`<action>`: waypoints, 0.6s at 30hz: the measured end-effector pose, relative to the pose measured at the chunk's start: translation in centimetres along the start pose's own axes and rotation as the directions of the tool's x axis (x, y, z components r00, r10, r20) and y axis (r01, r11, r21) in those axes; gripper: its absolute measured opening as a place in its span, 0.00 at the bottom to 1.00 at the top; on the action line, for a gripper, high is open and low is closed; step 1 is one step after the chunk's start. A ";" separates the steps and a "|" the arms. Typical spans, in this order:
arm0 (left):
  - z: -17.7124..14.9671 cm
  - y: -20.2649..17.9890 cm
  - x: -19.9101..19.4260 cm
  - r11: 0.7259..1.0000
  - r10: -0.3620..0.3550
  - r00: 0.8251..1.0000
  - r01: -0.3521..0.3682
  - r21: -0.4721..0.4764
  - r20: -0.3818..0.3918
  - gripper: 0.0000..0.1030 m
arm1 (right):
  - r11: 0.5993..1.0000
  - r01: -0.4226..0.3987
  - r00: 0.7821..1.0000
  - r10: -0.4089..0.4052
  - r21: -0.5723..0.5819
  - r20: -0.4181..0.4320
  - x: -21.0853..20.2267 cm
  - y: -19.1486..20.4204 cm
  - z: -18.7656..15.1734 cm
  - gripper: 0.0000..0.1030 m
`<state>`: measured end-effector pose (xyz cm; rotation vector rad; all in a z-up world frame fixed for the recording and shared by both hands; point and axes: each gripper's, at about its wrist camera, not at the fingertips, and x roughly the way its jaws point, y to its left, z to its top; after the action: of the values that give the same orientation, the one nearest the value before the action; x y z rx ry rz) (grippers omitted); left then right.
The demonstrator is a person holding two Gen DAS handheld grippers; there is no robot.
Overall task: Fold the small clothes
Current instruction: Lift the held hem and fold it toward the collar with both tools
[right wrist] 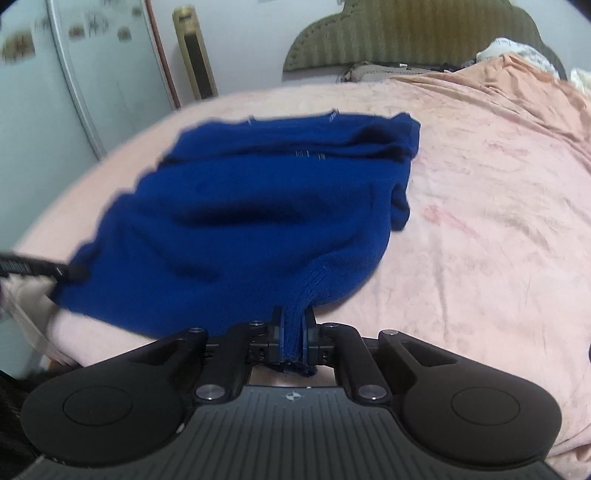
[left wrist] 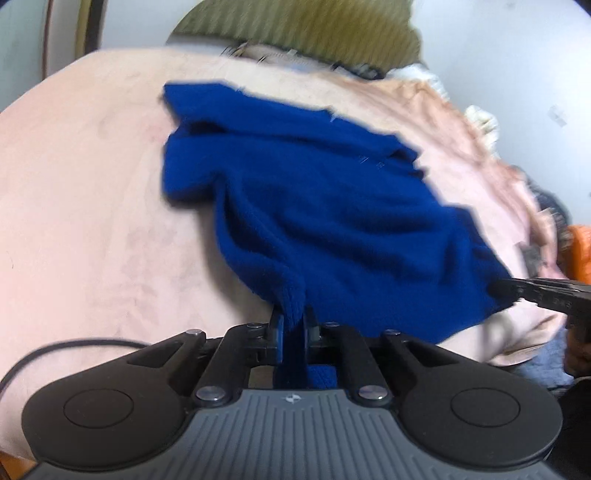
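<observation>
A blue knit sweater (left wrist: 314, 192) lies on a pink bed sheet (left wrist: 85, 221), its near hem lifted. My left gripper (left wrist: 293, 317) is shut on one corner of the near hem. My right gripper (right wrist: 293, 317) is shut on the other corner of the hem; the sweater (right wrist: 251, 206) stretches away from it. In the left wrist view the right gripper (left wrist: 498, 288) enters from the right edge, pinching the sweater's corner. In the right wrist view the left gripper (right wrist: 74, 271) enters from the left edge, pinching the opposite corner.
An olive padded headboard (right wrist: 406, 33) stands at the bed's far end, with crumpled bedding (right wrist: 517, 51) beside it. A pale wardrobe (right wrist: 55, 74) stands left of the bed. The pink sheet (right wrist: 498, 221) spreads wide to the right. An orange object (left wrist: 581, 251) sits off the bed's edge.
</observation>
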<state>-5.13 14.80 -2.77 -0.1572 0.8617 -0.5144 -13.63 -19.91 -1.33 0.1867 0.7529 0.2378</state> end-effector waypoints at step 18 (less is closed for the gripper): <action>5.6 0.8 -4.8 0.984 -0.104 0.972 0.133 -0.122 0.213 0.09 | 0.974 -0.216 0.965 0.202 0.069 0.167 -6.0 -2.3 5.2 0.11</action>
<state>-3.19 17.50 3.85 -0.3826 0.6872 -0.5410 -13.93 -24.22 5.76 0.3640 0.5848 0.3867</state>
